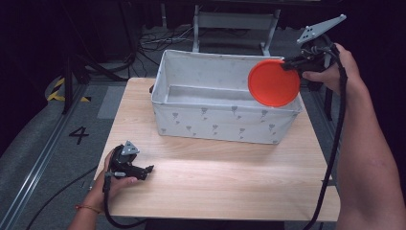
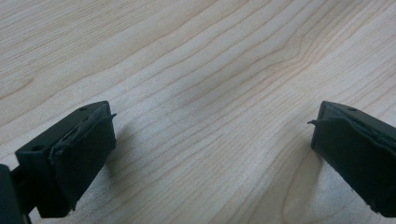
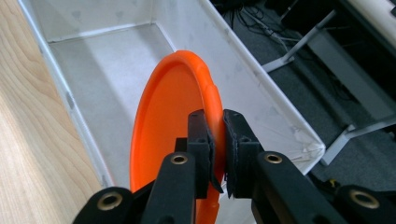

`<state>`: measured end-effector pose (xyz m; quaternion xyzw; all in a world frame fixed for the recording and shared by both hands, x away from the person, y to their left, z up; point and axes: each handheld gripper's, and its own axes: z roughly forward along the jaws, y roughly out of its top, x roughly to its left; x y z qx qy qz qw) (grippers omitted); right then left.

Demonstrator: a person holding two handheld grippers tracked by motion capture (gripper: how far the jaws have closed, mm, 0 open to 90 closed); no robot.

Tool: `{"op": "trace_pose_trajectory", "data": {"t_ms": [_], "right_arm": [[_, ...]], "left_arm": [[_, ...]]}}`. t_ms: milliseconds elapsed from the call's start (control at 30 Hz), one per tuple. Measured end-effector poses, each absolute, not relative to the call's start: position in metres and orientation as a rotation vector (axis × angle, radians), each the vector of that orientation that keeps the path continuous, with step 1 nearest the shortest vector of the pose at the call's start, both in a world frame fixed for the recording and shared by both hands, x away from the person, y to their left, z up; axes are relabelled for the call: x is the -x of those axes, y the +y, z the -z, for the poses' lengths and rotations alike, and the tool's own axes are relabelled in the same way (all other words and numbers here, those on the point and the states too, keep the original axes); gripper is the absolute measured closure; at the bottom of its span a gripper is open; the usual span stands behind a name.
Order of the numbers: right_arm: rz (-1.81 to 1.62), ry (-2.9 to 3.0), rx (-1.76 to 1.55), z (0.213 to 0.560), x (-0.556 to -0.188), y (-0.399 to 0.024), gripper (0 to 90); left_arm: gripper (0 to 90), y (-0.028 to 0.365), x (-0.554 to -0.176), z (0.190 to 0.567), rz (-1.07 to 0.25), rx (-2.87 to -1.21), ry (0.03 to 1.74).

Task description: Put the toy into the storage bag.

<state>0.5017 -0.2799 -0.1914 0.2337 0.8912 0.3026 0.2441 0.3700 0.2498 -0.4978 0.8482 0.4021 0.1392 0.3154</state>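
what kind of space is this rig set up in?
Most likely a lab or data-collection studio, not a home. A small wooden table stands on grey floor with hazard tape and a painted number 4; loose cables and metal stand legs sit against a dark backdrop.

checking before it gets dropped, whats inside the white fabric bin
The white fabric bin shows a bare pale floor. The orange plate, clamped by the right gripper, hangs at its right end and covers that corner.

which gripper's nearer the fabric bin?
Right. The right gripper holds the orange plate over the fabric bin; the left gripper rests on the table, apart.
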Motion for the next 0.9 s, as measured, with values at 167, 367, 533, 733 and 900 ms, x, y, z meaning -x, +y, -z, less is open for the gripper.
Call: {"op": "trace_pose_trajectory", "data": {"t_ms": [167, 367, 533, 733, 900], "right_arm": [[-0.832, 2.450, -0.653, 0.209, -0.511, -0.281, 82.4], [-0.825, 2.505, -0.629, 0.231, -0.517, -0.279, 82.3], [-0.802, 2.541, -0.605, 0.243, -0.518, -0.276, 82.3], [-0.726, 2.614, -0.574, 0.264, -0.519, -0.271, 82.3], [-0.651, 2.682, -0.531, 0.276, -0.517, -0.267, 82.3]], "left_arm": [[0.2, 0.250, -0.370, 0.498, -0.366, -2.235, 1.058], [0.2, 0.250, -0.370, 0.498, -0.365, -2.235, 1.057], [0.2, 0.250, -0.370, 0.498, -0.364, -2.235, 1.056], [0.2, 0.250, -0.370, 0.498, -0.363, -2.236, 1.054], [0.2, 0.250, -0.370, 0.498, -0.363, -2.236, 1.053]]}}
